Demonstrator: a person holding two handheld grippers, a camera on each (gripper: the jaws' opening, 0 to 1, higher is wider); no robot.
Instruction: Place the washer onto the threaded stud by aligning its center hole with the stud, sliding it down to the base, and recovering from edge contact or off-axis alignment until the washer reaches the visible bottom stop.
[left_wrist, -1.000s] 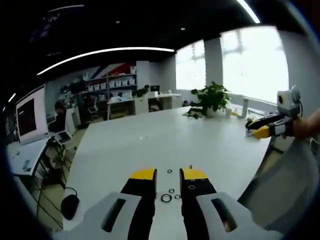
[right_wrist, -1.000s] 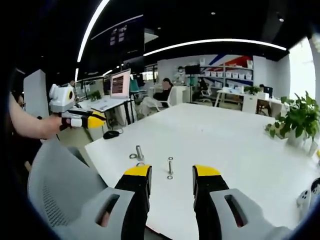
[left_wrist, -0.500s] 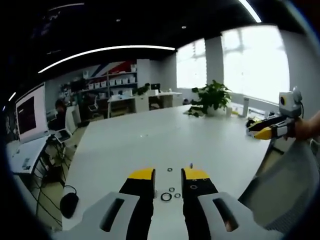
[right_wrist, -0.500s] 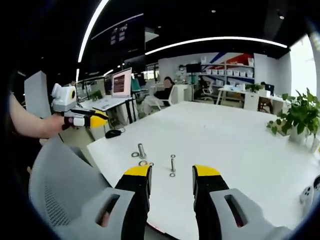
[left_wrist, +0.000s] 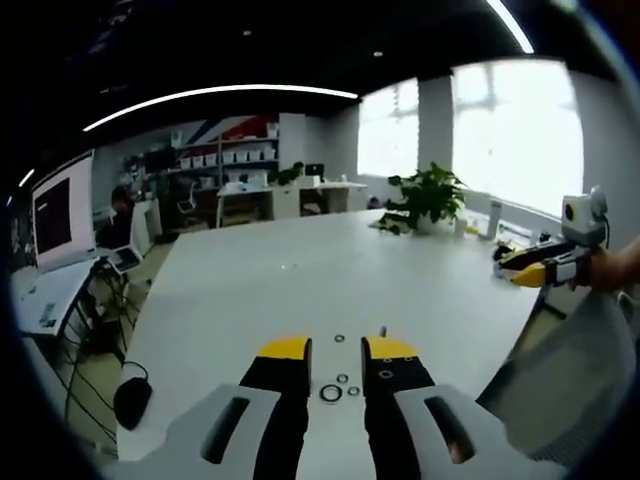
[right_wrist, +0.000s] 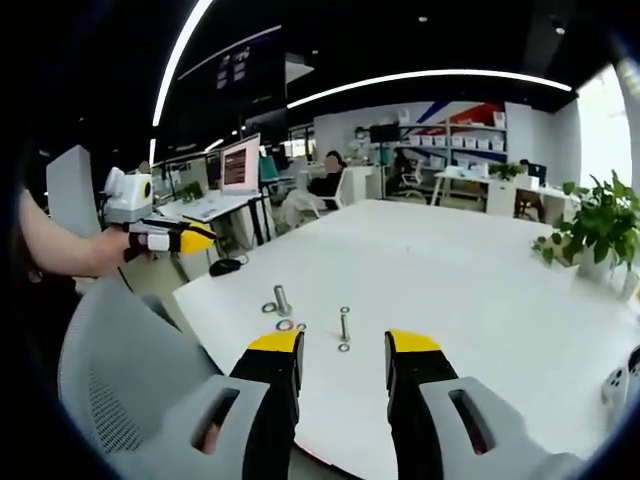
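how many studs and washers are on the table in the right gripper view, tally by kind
studs: 2
washers: 4
total: 6

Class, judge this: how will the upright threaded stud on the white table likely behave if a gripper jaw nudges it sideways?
The threaded stud stands tall and thin on a small base, so it probably tips easily. It looks like metal, likely stiff. On the smooth table it may skid or roll once down.
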